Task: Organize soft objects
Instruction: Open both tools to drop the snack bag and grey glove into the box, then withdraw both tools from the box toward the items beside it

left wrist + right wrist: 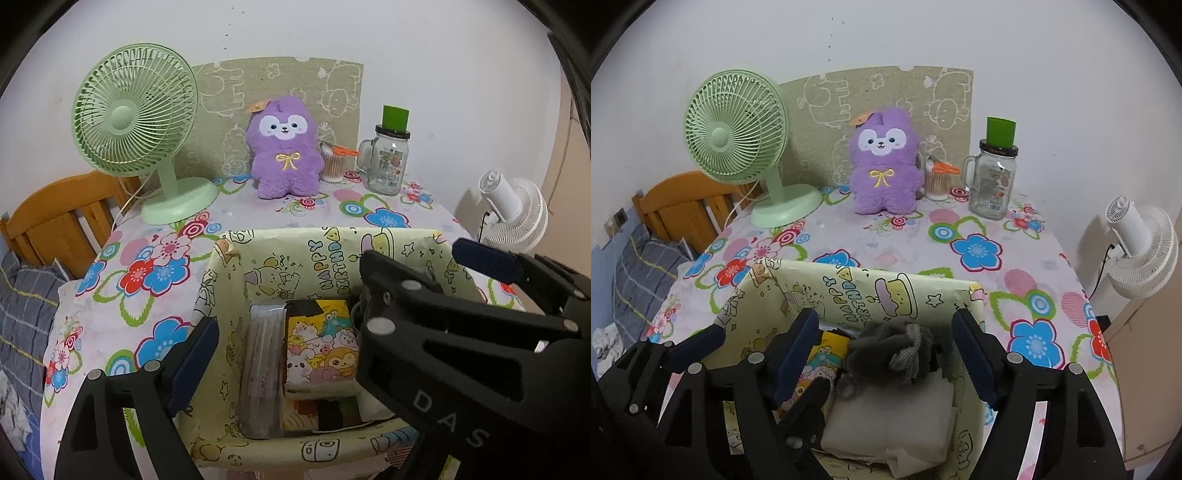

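A box [332, 243] lined with yellow birthday paper stands on the flowered table. A grey fluffy soft thing [890, 350] lies inside it on a white folded pack [886, 413], between the wide jaws of my right gripper [886, 332], whose pads stand clear of it. My left gripper [291, 332] hangs open over the box's left half, above a cartoon-printed pack [321, 339] and a clear packet [260, 362]. The right gripper [410, 253] crosses in front and hides the left gripper's right finger. A purple plush toy [284, 147] sits upright at the back of the table.
A green desk fan [136, 122] stands back left. A glass jar with a green lid [388, 158] and a cup of swabs with orange scissors [334, 162] stand back right. A wooden headboard [59, 218] and bedding lie left, a white fan [513, 210] right.
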### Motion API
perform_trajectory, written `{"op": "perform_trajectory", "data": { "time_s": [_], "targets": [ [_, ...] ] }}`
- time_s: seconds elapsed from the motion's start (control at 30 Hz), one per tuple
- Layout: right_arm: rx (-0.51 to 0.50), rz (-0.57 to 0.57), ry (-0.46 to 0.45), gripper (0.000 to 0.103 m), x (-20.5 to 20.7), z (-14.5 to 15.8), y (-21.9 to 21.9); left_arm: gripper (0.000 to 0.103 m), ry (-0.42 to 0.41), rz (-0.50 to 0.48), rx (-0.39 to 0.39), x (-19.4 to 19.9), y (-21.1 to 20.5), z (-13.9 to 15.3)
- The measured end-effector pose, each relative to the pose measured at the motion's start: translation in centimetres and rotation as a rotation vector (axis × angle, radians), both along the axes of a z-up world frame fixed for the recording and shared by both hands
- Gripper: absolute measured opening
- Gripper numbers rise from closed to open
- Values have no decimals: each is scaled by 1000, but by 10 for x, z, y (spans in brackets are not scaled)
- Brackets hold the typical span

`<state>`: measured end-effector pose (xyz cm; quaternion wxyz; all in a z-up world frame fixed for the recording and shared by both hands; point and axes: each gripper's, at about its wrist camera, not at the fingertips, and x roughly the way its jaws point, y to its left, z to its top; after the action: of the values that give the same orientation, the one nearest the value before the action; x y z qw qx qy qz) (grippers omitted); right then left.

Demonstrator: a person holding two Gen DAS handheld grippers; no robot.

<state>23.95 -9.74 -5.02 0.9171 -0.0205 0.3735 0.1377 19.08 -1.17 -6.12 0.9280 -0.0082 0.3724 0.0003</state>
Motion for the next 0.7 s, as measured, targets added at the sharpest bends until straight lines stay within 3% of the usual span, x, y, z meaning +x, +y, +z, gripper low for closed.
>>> {"op": "perform_trajectory", "data": {
  "time_s": [0.27, 0.53, 0.7],
  "targets": [
    [7, -18, 4, 80, -11, 3, -8, 96, -7, 9, -29, -11, -2, 8],
    [5, -42, -9, 93, -29, 11, -19, 102, -34, 5, -18, -25, -9, 17],
    [-16, -56, -26, 94, -41, 16, -22, 103, -39, 11, -25, -34, -12, 20]
  ]
}}
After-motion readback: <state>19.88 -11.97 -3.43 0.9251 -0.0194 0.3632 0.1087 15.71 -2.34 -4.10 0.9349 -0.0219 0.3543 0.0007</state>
